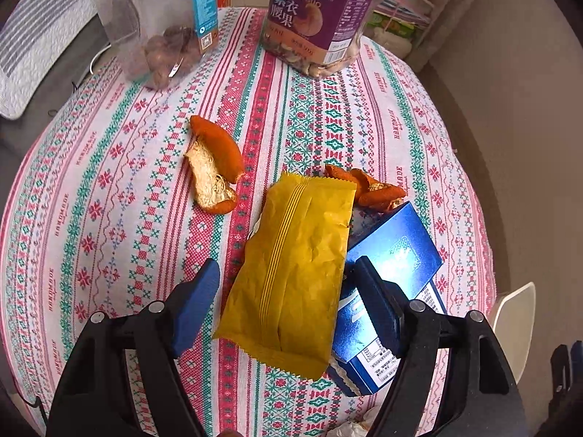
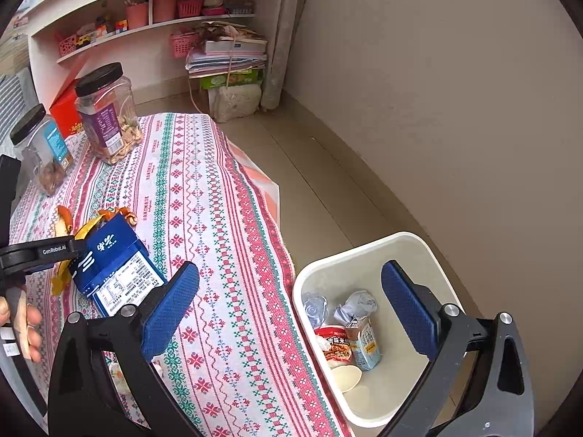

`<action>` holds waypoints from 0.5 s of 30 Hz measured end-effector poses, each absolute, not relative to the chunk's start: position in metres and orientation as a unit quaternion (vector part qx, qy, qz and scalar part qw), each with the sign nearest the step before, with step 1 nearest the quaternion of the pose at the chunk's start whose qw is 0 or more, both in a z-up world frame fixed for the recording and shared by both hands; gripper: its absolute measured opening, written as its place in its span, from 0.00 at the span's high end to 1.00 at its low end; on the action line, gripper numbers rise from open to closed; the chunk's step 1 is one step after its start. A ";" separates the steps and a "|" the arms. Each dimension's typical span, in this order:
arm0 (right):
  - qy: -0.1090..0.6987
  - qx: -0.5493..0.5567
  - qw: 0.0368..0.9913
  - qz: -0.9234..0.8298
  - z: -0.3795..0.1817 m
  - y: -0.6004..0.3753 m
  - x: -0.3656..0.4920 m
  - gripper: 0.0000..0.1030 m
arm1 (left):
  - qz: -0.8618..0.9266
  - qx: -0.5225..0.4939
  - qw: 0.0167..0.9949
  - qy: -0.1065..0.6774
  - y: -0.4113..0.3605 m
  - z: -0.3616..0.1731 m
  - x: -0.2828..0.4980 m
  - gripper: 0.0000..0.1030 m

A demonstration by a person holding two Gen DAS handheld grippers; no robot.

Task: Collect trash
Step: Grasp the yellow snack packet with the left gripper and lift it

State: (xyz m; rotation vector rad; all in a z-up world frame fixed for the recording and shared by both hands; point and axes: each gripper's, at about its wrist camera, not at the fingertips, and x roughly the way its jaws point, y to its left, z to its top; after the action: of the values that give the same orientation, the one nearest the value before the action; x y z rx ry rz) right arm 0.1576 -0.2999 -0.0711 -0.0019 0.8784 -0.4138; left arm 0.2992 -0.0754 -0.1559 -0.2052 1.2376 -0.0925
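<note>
My left gripper (image 1: 288, 309) is open, its blue fingers on either side of a yellow snack wrapper (image 1: 291, 266) that lies partly on a blue carton (image 1: 386, 291) on the patterned tablecloth (image 1: 109, 200). Orange peel (image 1: 215, 167) lies to the left, more peel (image 1: 375, 189) beyond the carton. My right gripper (image 2: 291, 309) is open and empty, held over the table edge and the white trash bin (image 2: 368, 255). The bin holds a noodle cup (image 2: 333, 344), a small drink carton (image 2: 364, 342) and crumpled paper (image 2: 355, 306). The blue carton (image 2: 116, 266) and the left gripper (image 2: 36, 255) show in the right wrist view.
Two clear jars with black lids, one of cashews (image 1: 317, 18) and one of nuts (image 1: 160, 29), stand at the table's far end with a red box (image 2: 67, 105) behind. Shelves and stacked books (image 2: 226, 54) stand beyond. A crumpled tissue (image 1: 349, 428) lies near the table's front edge.
</note>
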 end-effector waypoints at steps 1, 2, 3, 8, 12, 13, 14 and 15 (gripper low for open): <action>0.424 -0.002 0.884 -0.197 -0.072 -0.299 0.159 0.07 | -0.047 -0.109 0.806 0.580 -0.071 -0.157 0.298 0.31; 0.426 -0.002 0.883 -0.196 -0.073 -0.298 0.160 0.07 | -0.053 -0.121 0.802 0.582 -0.068 -0.157 0.298 0.35; 0.428 -0.001 0.883 -0.195 -0.075 -0.296 0.161 0.07 | -0.060 -0.131 0.798 0.584 -0.064 -0.158 0.297 0.37; 0.440 0.006 0.879 -0.186 -0.081 -0.290 0.165 0.07 | -0.088 -0.145 0.792 0.586 -0.057 -0.154 0.288 0.57; 0.441 0.003 0.880 -0.179 -0.083 -0.282 0.166 0.07 | -0.084 -0.125 0.801 0.580 -0.052 -0.147 0.277 0.65; 0.441 0.002 0.880 -0.178 -0.082 -0.281 0.167 0.07 | -0.082 -0.118 0.803 0.579 -0.048 -0.145 0.272 0.67; 0.442 0.002 0.880 -0.176 -0.083 -0.279 0.167 0.07 | -0.080 -0.112 0.804 0.579 -0.046 -0.143 0.269 0.69; 0.443 0.001 0.880 -0.174 -0.084 -0.277 0.169 0.07 | -0.077 -0.106 0.805 0.578 -0.042 -0.141 0.266 0.70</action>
State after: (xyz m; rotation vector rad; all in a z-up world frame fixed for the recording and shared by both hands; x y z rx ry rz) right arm 0.1686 -0.2774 -0.0836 0.0030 0.9229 -0.3635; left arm 0.2656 -0.0424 -0.1410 -0.2271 1.2378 -0.1650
